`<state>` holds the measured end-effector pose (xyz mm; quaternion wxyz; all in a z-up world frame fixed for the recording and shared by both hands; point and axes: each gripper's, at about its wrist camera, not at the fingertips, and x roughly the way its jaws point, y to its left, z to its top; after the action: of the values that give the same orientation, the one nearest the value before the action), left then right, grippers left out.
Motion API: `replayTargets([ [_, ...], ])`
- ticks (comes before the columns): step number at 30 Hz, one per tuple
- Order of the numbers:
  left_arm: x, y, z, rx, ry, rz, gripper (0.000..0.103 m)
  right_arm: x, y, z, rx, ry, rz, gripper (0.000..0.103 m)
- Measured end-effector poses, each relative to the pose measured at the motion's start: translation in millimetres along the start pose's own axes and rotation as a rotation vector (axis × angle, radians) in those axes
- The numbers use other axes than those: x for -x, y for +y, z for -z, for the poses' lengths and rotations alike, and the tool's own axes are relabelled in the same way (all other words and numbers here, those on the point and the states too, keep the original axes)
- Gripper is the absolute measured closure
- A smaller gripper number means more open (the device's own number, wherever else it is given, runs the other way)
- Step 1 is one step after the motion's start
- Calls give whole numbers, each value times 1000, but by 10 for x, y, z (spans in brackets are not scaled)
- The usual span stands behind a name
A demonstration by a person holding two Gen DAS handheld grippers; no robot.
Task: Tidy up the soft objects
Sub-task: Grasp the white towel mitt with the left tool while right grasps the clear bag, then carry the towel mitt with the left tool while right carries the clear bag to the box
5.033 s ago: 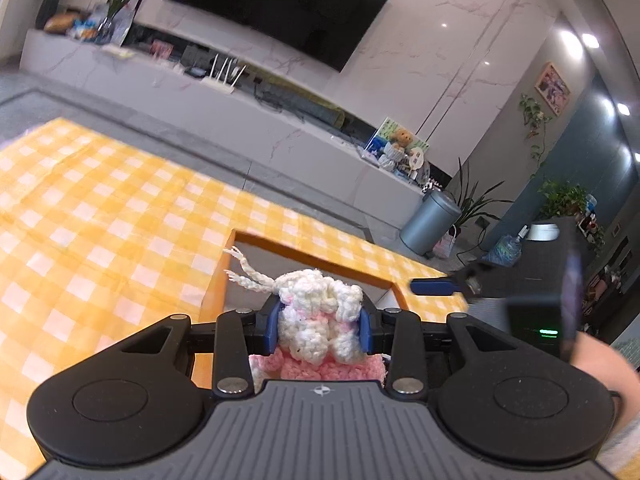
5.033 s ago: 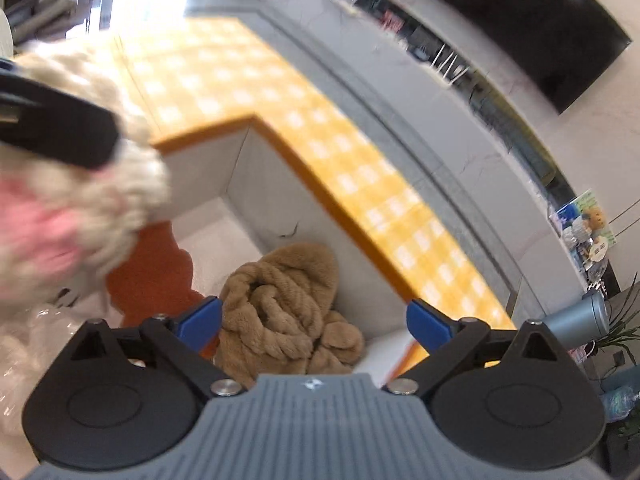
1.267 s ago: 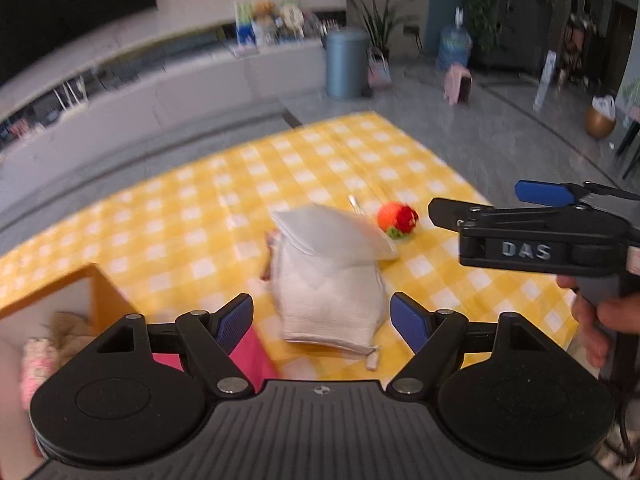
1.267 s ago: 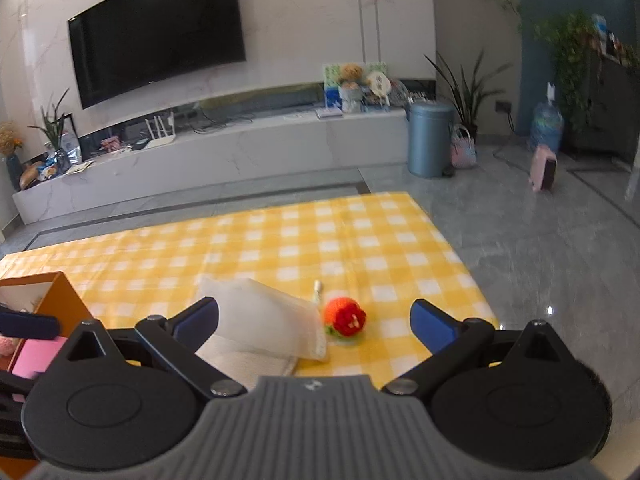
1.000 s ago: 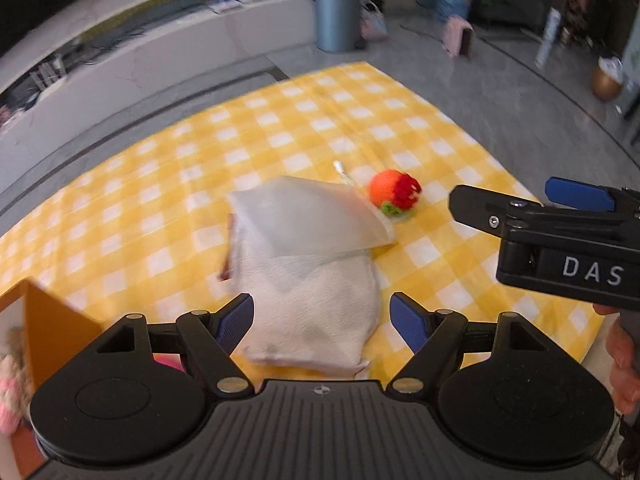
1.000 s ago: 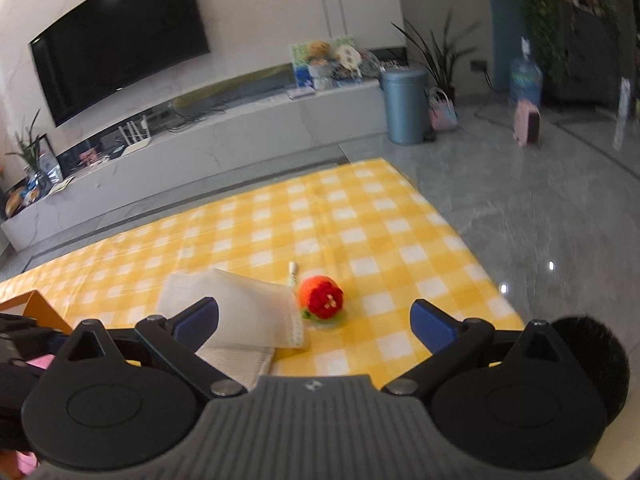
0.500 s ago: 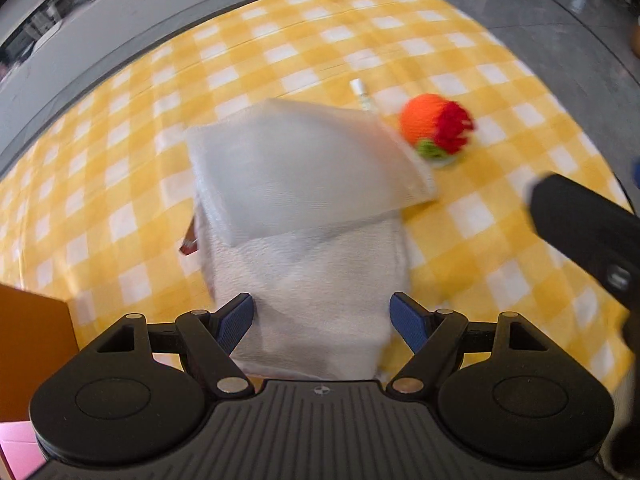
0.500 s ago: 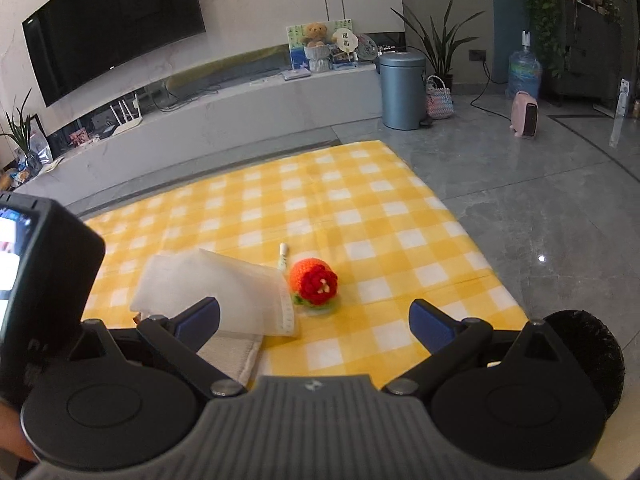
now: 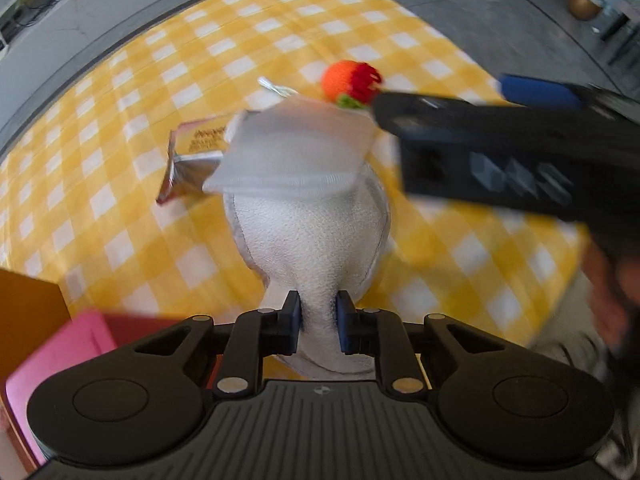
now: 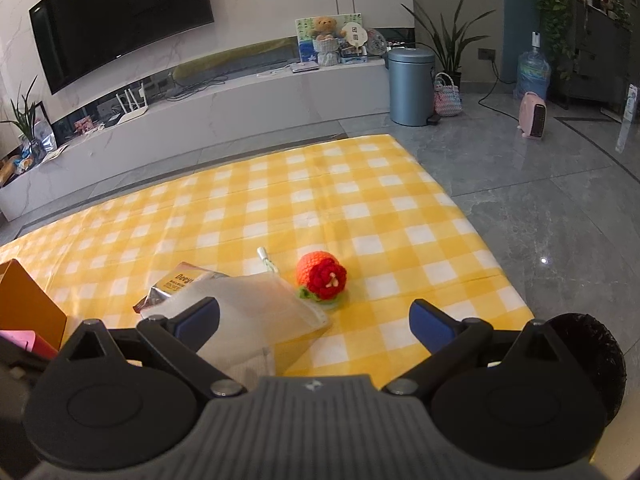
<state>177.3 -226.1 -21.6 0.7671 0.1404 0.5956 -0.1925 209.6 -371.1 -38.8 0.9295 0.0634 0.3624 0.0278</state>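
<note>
A white terry cloth (image 9: 316,240) lies on the yellow checked tablecloth (image 9: 120,208), bunched at its near end. My left gripper (image 9: 318,320) points steeply down; its jaws are closing and the blue pads pinch that near end. A translucent white mesh pouch (image 9: 296,148) rests on the cloth's far end. Beyond it sits an orange and red crochet flower (image 9: 352,80). My right gripper (image 10: 316,320) stands open with nothing between its fingers, above the pouch (image 10: 256,300) and near the flower (image 10: 322,276). Its body crosses the right of the left wrist view.
A foil snack packet (image 9: 188,160) pokes out from under the pouch. A small white tube (image 10: 266,260) lies behind it. An orange box (image 10: 28,312) with a pink item (image 9: 60,352) stands at the left. The table edge (image 10: 500,272) drops to grey floor on the right.
My left gripper's jaws came together on the cloth's near end, and the cloth bunched up. The foil packet now shows beside the pouch. The right gripper's body moved further into the left wrist view.
</note>
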Motion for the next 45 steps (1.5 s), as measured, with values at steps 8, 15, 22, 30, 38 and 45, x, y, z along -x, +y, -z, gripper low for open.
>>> replayTargets([
  [8, 173, -106, 476, -74, -17, 60, 82, -250, 89, 62, -59, 65, -117, 3],
  [15, 208, -109, 496, -67, -29, 85, 82, -664, 329, 144, -57, 106, -137, 3],
  [22, 229, -85, 538, -65, -30, 99, 82, -981, 537, 264, 83, 193, -102, 3],
  [30, 198, -41, 555, -61, -32, 110, 82, -934, 553, 316, 203, 200, -87, 81],
  [38, 234, 10, 624, -54, -46, 145, 82, -571, 436, 262, 214, 174, -168, 103],
  [45, 301, 116, 694, -11, -72, 208, 82, -243, 198, 263, 162, 116, -135, 103],
])
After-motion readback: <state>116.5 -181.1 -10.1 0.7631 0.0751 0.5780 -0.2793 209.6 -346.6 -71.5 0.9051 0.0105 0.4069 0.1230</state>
